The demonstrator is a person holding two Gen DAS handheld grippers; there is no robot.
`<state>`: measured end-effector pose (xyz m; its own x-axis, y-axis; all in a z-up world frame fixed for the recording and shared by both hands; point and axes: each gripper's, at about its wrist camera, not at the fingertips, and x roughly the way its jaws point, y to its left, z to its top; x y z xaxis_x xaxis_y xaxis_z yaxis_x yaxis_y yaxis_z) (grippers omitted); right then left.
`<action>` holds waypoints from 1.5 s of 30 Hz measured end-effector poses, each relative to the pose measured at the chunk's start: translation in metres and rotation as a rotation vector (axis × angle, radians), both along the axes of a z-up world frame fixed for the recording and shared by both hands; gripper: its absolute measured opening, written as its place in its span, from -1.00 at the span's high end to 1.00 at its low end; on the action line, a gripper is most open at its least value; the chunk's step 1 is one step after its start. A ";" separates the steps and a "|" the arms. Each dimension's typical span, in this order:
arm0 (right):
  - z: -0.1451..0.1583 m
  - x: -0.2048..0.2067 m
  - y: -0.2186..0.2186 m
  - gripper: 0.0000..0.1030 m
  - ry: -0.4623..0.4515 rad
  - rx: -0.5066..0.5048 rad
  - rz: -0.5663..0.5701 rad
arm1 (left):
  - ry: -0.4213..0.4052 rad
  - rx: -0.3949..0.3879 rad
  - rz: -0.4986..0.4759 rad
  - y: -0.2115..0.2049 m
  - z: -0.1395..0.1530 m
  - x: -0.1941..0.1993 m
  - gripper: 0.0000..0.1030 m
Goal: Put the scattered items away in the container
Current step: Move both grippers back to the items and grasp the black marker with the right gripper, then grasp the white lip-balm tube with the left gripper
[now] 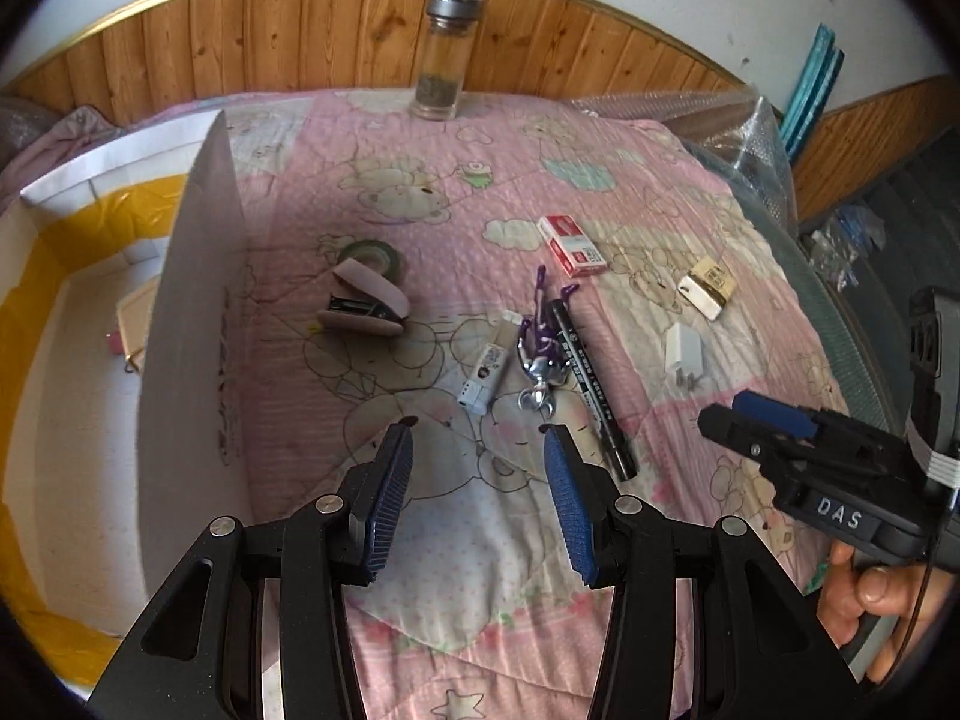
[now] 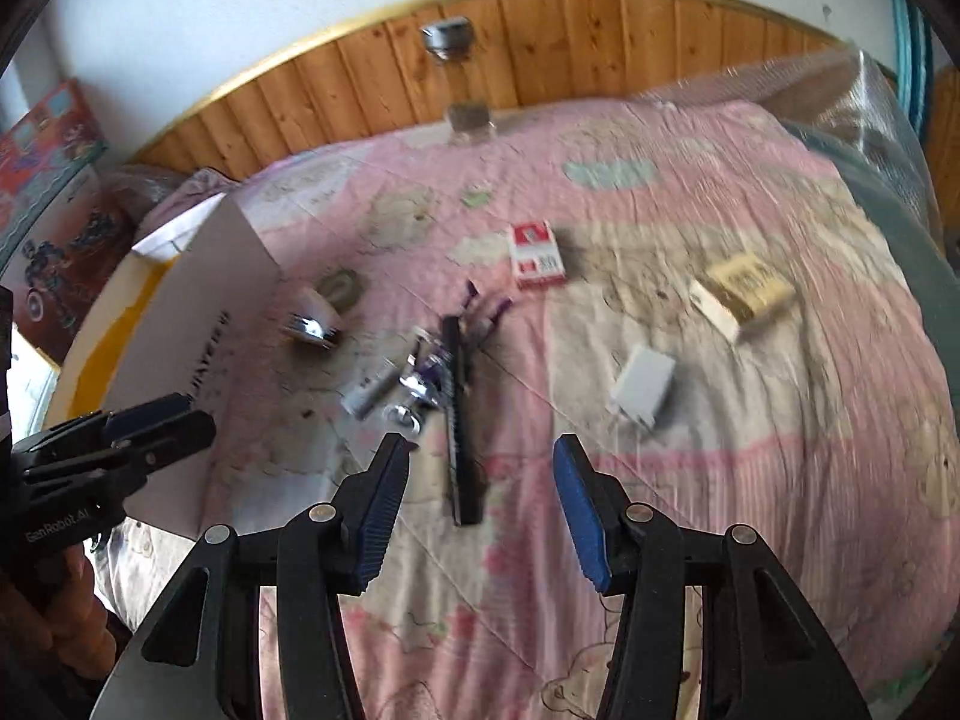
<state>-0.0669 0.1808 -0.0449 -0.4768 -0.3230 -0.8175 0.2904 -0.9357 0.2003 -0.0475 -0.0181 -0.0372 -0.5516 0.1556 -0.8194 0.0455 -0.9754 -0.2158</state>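
Scattered items lie on a pink quilt: a black marker (image 1: 591,381) (image 2: 459,420), a silver and purple figurine (image 1: 540,354), a small white tube (image 1: 486,375), a pink stapler (image 1: 366,303), a green tape roll (image 1: 372,255), a red and white box (image 1: 570,244) (image 2: 536,254), a white charger (image 1: 684,355) (image 2: 642,387) and a beige box (image 1: 708,288) (image 2: 744,295). The white cardboard box (image 1: 192,312) (image 2: 198,324) stands open at the left. My left gripper (image 1: 477,435) is open, just short of the tube and figurine. My right gripper (image 2: 480,450) is open, with the marker's near end between its fingers.
A glass jar (image 1: 441,60) with a grey lid stands at the quilt's far edge against the wood-panelled wall. Bubble wrap (image 1: 750,132) lies at the right edge. A notebook (image 1: 135,324) lies inside the box. A colourful toy carton (image 2: 48,198) stands at far left.
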 end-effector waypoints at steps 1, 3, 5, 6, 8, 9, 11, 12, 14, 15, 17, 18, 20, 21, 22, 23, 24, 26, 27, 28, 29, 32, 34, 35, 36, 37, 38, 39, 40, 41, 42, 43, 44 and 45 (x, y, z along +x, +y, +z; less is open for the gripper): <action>-0.006 -0.003 0.002 0.07 -0.026 -0.012 0.005 | -0.006 0.001 0.004 0.001 -0.005 -0.006 0.06; -0.013 -0.004 -0.002 0.15 -0.033 -0.018 0.040 | -0.019 0.005 0.009 0.003 -0.014 -0.019 0.06; -0.017 -0.007 -0.014 0.19 -0.021 -0.004 0.088 | -0.030 0.018 0.015 0.000 -0.024 -0.029 0.06; -0.020 -0.010 -0.022 0.19 -0.020 0.003 0.107 | -0.036 0.027 0.014 -0.001 -0.028 -0.033 0.06; -0.029 -0.019 -0.038 0.19 -0.029 0.036 0.141 | -0.049 0.044 0.012 -0.003 -0.037 -0.040 0.06; -0.035 -0.023 -0.045 0.19 -0.034 0.058 0.151 | -0.055 0.050 0.006 -0.003 -0.042 -0.043 0.06; -0.049 -0.030 -0.055 0.20 -0.058 0.081 0.160 | -0.064 0.044 -0.005 -0.003 -0.050 -0.049 0.06; -0.056 -0.034 -0.059 0.20 -0.070 0.086 0.161 | -0.065 0.041 -0.010 -0.003 -0.053 -0.052 0.06; -0.065 -0.041 -0.062 0.32 -0.089 0.092 0.152 | -0.064 0.032 -0.019 -0.002 -0.058 -0.058 0.06; -0.069 -0.044 -0.061 0.44 -0.103 0.094 0.142 | -0.064 0.033 -0.025 -0.001 -0.060 -0.061 0.06; -0.072 -0.048 -0.055 0.72 -0.114 0.104 0.109 | -0.066 0.034 -0.039 0.001 -0.064 -0.067 0.06; -0.071 -0.050 -0.050 0.72 -0.122 0.099 0.095 | -0.067 0.035 -0.044 0.003 -0.066 -0.069 0.06; -0.069 -0.051 -0.041 0.72 -0.123 0.104 0.065 | -0.067 0.034 -0.063 0.007 -0.070 -0.075 0.06; -0.069 -0.052 -0.036 0.72 -0.127 0.105 0.053 | -0.073 0.020 -0.068 0.010 -0.073 -0.078 0.06; -0.069 -0.053 -0.032 0.72 -0.133 0.100 0.045 | -0.080 0.009 -0.067 0.011 -0.077 -0.081 0.06; -0.071 -0.053 -0.030 0.72 -0.138 0.097 0.045 | -0.059 -0.002 -0.067 0.014 -0.077 -0.083 0.06; -0.072 -0.053 -0.029 0.72 -0.137 0.094 0.048 | -0.051 -0.018 -0.069 0.016 -0.078 -0.085 0.06; -0.072 -0.055 -0.030 0.67 -0.116 0.086 0.059 | -0.043 -0.037 -0.072 0.020 -0.079 -0.090 0.10; -0.072 -0.056 -0.031 0.66 -0.107 0.081 0.067 | -0.037 -0.046 -0.075 0.021 -0.080 -0.091 0.11; -0.073 -0.058 -0.031 0.66 -0.100 0.077 0.069 | -0.032 -0.071 -0.076 0.023 -0.080 -0.092 0.23; -0.073 -0.060 -0.032 0.66 -0.096 0.076 0.069 | -0.027 -0.095 -0.081 0.024 -0.080 -0.091 0.36; -0.073 -0.066 -0.032 0.72 -0.116 0.073 0.059 | -0.030 -0.097 -0.066 0.017 -0.079 -0.092 0.62; -0.071 -0.067 -0.030 0.72 -0.129 0.053 0.048 | -0.040 -0.067 -0.052 0.012 -0.078 -0.092 0.62; -0.070 -0.067 -0.030 0.72 -0.131 0.043 0.045 | -0.043 -0.058 -0.043 0.010 -0.077 -0.092 0.62; -0.068 -0.067 -0.029 0.72 -0.130 0.033 0.042 | -0.042 -0.049 -0.035 0.009 -0.075 -0.092 0.62; -0.065 -0.065 -0.027 0.72 -0.127 0.027 0.039 | -0.039 -0.040 -0.031 0.008 -0.073 -0.091 0.62; -0.061 -0.064 -0.027 0.72 -0.119 0.021 0.036 | -0.037 -0.030 -0.029 0.007 -0.071 -0.090 0.62; -0.057 -0.063 -0.027 0.72 -0.109 0.015 0.032 | -0.035 -0.013 -0.025 0.005 -0.068 -0.089 0.62; -0.053 -0.061 -0.026 0.72 -0.097 0.011 0.029 | -0.035 0.010 -0.021 0.004 -0.065 -0.087 0.62; -0.048 -0.060 -0.026 0.72 -0.088 0.005 0.025 | -0.034 0.032 -0.016 0.001 -0.062 -0.086 0.62; -0.045 -0.060 -0.025 0.72 -0.081 -0.004 0.022 | -0.031 0.052 -0.012 -0.001 -0.058 -0.084 0.62; -0.042 -0.058 -0.025 0.72 -0.078 -0.015 0.020 | -0.028 0.070 -0.010 -0.002 -0.055 -0.082 0.62; -0.039 -0.057 -0.025 0.72 -0.074 -0.025 0.020 | -0.023 0.084 -0.007 -0.004 -0.051 -0.080 0.62; -0.037 -0.056 -0.025 0.72 -0.070 -0.031 0.022 | -0.019 0.095 -0.006 -0.005 -0.048 -0.078 0.62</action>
<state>-0.1233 0.1555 -0.0820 -0.4112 -0.3584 -0.8381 0.2955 -0.9222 0.2494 -0.1250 -0.0232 -0.0848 -0.5351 0.2366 -0.8110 0.0446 -0.9507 -0.3067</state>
